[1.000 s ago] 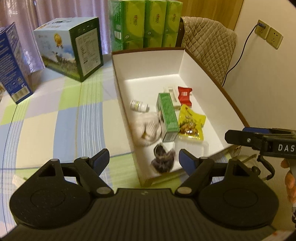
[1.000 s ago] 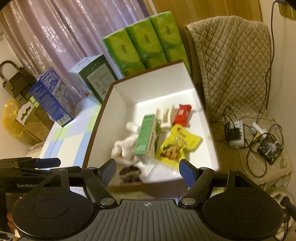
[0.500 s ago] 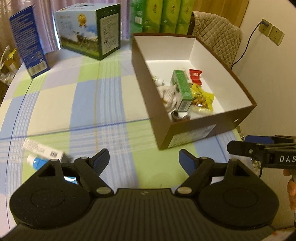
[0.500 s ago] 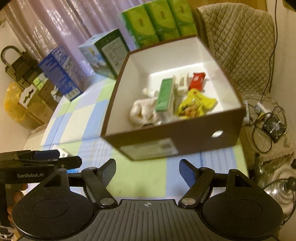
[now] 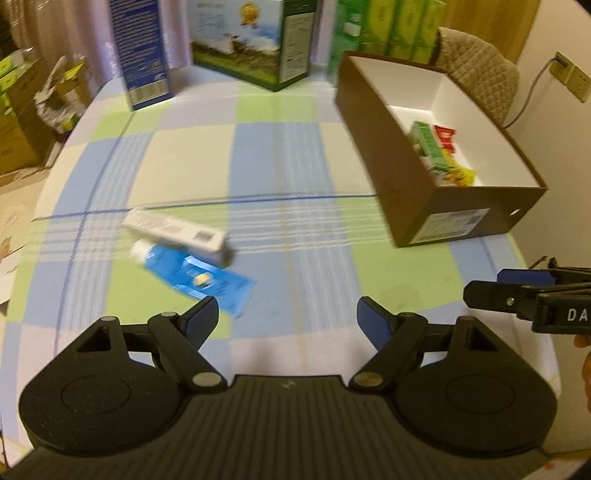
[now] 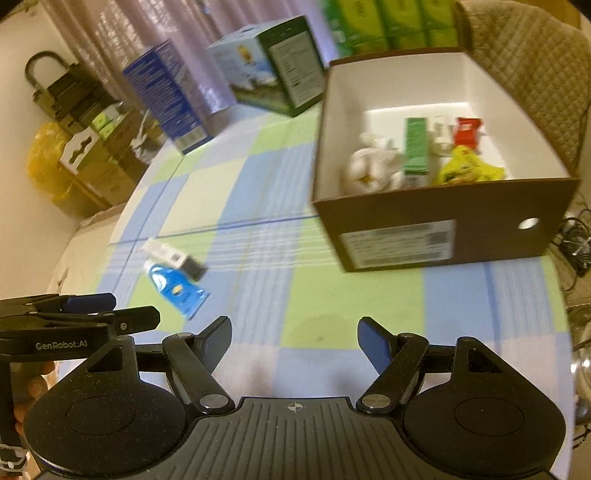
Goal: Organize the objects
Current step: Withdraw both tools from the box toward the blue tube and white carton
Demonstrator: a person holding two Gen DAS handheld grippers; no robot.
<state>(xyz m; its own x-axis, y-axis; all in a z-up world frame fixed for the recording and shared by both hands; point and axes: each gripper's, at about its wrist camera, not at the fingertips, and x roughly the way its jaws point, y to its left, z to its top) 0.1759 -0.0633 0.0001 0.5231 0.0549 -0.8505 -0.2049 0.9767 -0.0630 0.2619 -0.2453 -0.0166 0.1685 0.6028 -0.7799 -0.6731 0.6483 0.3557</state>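
A brown cardboard box (image 5: 413,192) (image 6: 436,206) with a white inside stands on the right of the checked tablecloth. It holds a green carton (image 6: 416,149), a red packet (image 6: 467,131), a yellow snack bag (image 6: 467,171) and a white bundle (image 6: 371,166). A blue tube (image 5: 195,275) (image 6: 175,288) and a white slim carton (image 5: 177,234) (image 6: 168,254) lie on the cloth, left of the box. My left gripper (image 5: 288,319) hangs open just near of the tube. My right gripper (image 6: 293,338) is open over bare cloth, nothing between its fingers.
A blue carton (image 5: 142,51), a green-and-white carton (image 5: 255,40) and green tissue packs (image 5: 391,26) stand along the table's far edge. A quilted chair back (image 5: 480,70) rises behind the box. Cardboard boxes (image 6: 92,147) are stacked off the left side; cables and a fan (image 6: 576,243) lie on the floor at right.
Both grippers have drawn back from over the box toward the table's near edge. The left view has swung left, and the blue tube and white carton now lie ahead of it.
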